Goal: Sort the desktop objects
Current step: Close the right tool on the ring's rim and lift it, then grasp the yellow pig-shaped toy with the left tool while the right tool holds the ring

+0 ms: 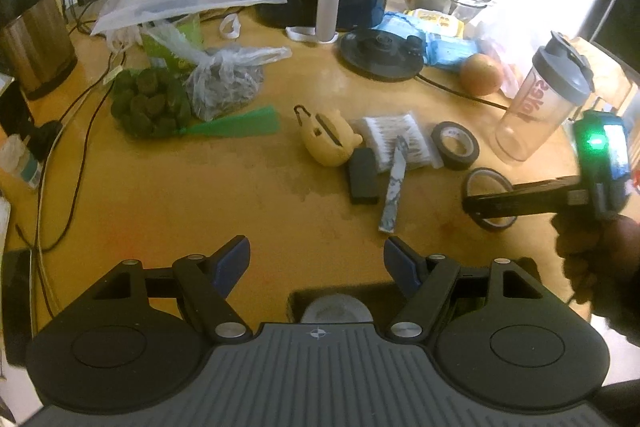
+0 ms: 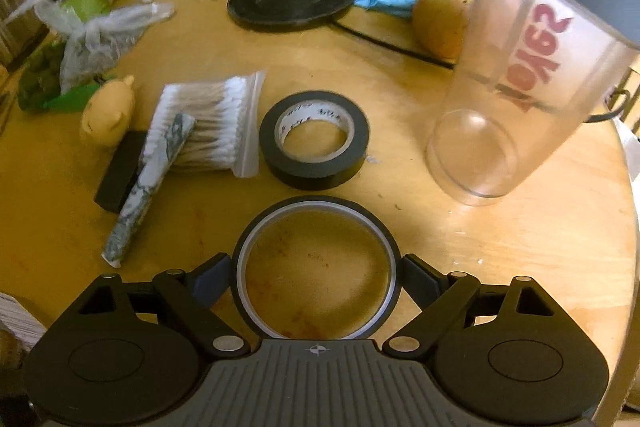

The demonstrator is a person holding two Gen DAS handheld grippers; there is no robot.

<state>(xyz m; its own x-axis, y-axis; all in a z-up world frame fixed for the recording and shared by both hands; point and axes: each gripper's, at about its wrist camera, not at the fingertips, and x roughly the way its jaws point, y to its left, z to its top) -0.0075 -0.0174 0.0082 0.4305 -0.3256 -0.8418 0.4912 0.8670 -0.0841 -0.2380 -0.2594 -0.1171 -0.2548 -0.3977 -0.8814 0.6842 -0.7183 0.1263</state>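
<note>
Nearest, the right gripper (image 2: 316,277) stood with jaws wide around the thin tape ring (image 2: 316,227) lying flat on the wooden table (image 2: 500,247), its pads just beside the rim and seemingly not pressing it, while the left gripper (image 1: 316,259) hung wide and empty over bare wood. Beyond lay the black tape roll (image 2: 314,141), cotton swab bag (image 2: 212,123), marbled stick (image 2: 150,183), black block (image 2: 120,171), yellow figure (image 2: 108,113) and, farthest, the clear shaker bottle (image 2: 516,91). No sorted group or container showed; by appearance the sorting was barely begun.
</note>
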